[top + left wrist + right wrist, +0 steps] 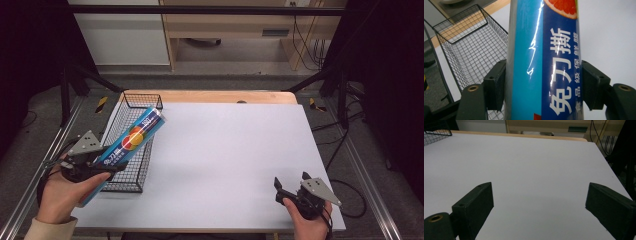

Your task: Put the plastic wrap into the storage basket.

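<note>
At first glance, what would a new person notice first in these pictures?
The long blue box of cling film, tilted over the black wire basket at the table's left, held near its lower end by the left gripper. The right gripper rests open and empty at the near right of the white table.

The right tool [540, 207] is held wide open above the bare white bench [536, 167]; a wire basket [436, 135] is glimpsed at ten o'clock.

Blue box's [544, 62] both ends cut off in left gripper view; small print illegible.
</note>
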`<move>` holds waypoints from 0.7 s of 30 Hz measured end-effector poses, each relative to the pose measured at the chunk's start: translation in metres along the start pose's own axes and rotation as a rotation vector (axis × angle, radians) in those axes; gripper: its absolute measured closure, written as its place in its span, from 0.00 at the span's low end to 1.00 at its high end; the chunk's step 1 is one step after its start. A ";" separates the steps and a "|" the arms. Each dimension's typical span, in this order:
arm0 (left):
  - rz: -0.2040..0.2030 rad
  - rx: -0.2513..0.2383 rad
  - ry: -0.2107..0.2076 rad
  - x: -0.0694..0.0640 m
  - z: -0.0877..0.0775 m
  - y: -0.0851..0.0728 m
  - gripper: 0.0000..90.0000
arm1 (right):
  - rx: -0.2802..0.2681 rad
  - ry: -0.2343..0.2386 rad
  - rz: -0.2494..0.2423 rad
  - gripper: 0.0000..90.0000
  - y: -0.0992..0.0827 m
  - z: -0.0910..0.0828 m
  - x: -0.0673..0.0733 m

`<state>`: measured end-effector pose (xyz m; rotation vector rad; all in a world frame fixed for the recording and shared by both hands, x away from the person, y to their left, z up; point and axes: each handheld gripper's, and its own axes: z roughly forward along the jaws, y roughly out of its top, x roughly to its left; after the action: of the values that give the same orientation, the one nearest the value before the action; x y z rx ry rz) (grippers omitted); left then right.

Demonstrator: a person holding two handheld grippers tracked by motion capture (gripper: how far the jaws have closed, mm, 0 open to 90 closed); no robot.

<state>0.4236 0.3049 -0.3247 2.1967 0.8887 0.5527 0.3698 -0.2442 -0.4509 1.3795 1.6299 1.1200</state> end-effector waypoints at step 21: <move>-0.090 0.066 0.065 0.015 0.001 -0.007 0.36 | -0.013 0.014 -0.003 0.11 0.002 -0.003 0.004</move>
<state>0.4310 0.3187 -0.3287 2.1954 1.0487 0.5617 0.3670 -0.2407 -0.4483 1.3633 1.6311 1.1392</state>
